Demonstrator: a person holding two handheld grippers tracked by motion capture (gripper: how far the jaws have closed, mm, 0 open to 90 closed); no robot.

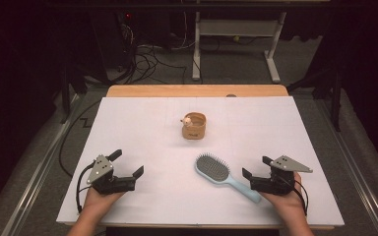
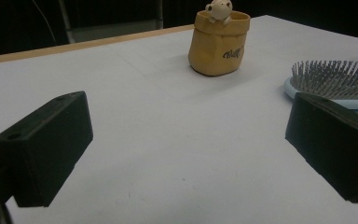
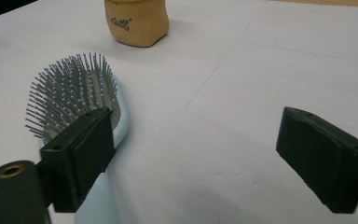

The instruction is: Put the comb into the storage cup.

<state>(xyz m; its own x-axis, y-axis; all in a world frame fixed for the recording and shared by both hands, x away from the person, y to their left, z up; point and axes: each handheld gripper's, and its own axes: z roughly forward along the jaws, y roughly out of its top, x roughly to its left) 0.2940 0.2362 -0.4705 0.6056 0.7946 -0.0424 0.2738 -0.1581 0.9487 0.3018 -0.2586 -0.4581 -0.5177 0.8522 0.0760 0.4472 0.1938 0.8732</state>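
White table (image 1: 142, 147), mid-frame: tan pouch (image 1: 193, 126) centre; blue hairbrush (image 1: 224, 177) lower right. Your left gripper (image 1: 127, 162) and right gripper (image 1: 256, 167): jaws wide, holding nothing.

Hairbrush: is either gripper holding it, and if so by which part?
Nothing is held. The right gripper has open jaws beside the hairbrush handle; the left gripper is open over bare table.

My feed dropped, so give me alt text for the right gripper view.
Open jaws of the right gripper over the white table; a light-blue hairbrush lies bristles up past the left jaw, with a tan pouch beyond it.
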